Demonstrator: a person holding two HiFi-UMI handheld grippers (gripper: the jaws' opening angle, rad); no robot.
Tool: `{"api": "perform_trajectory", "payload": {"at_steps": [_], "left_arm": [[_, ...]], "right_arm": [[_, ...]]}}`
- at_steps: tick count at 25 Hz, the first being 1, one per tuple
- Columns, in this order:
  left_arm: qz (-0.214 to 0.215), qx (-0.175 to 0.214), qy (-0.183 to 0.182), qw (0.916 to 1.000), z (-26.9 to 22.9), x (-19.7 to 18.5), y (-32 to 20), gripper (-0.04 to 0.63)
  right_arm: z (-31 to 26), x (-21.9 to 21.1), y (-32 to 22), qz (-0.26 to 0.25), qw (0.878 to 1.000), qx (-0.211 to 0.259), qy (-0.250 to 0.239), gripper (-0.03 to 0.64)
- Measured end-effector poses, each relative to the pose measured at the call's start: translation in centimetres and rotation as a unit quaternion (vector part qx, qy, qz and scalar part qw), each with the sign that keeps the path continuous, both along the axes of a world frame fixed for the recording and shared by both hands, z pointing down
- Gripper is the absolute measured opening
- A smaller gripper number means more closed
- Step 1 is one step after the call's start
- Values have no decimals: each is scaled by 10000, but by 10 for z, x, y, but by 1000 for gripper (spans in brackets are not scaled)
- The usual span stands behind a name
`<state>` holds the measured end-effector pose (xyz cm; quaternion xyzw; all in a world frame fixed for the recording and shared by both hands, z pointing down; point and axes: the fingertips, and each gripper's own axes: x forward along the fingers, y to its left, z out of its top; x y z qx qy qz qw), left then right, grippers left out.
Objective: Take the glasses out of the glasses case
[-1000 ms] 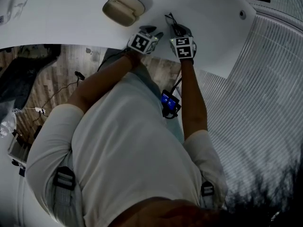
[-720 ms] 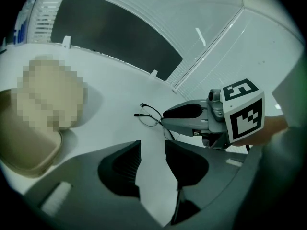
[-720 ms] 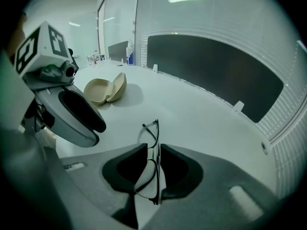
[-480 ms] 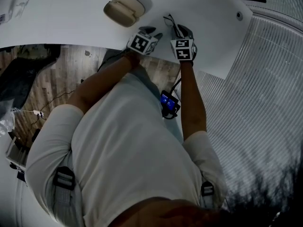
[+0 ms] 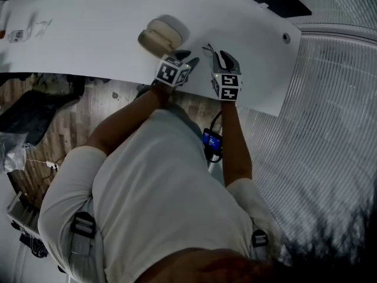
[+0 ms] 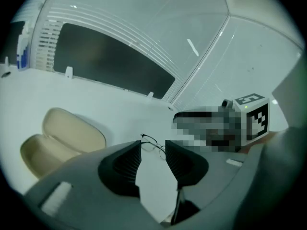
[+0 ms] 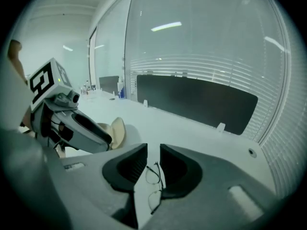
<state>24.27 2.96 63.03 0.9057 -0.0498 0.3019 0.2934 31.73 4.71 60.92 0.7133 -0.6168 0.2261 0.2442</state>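
Hovering left gripper [image 6: 153, 148] over white table [image 6: 110, 104], claw spread wide, gripping nothing. Holding right gripper [image 7: 153, 152] close on its right, also above the table and pointing down at a slant. Right claw just been opening, now standing at a narrow gap, pressing on nothing. Showing glasses [image 7: 152, 175] through that gap in the right gripper view: thin dark wire frame, both lenses visible, lying on the tabletop below the pads, not pinched. In the left gripper view, lying just past the left tips, on bare table. Sitting out of the glasses case [image 6: 60, 140]. Case lying open on the table, beige, lid tipped back, left of the glasses and apart from them. Showing right gripper's marker cube [image 6: 253, 116] at right of the left gripper view.
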Motion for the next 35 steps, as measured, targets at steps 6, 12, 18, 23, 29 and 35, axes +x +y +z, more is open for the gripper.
{"api": "perform_trajectory", "payload": {"at_steps": [6, 12, 18, 23, 29, 35], "left_arm": [[-293, 212, 605, 9975, -66, -11, -31, 164], [-198, 444, 1224, 9913, -138, -25, -35, 156], [-64, 684, 2027, 9768, -206, -46, -37, 131], [-174, 533, 2586, 9644, -245, -68, -43, 101], [-191, 861, 3237, 9420, -297, -95, -46, 19], [-132, 1329, 3581, 9241, -335, -105, -44, 3]], "right_arm": [[-64, -18, -13, 161, 9962, 852, -48, 81], [-130, -50, -21, -29, 9895, 1443, 52, 78], [-196, -81, -33, -251, 9767, 2126, -138, 78], [-246, -108, -37, -446, 9624, 2658, -344, 58], [-295, -136, -35, -729, 9448, 3129, -635, 35], [-309, -159, -26, -1159, 9357, 3245, -764, 2]]}}
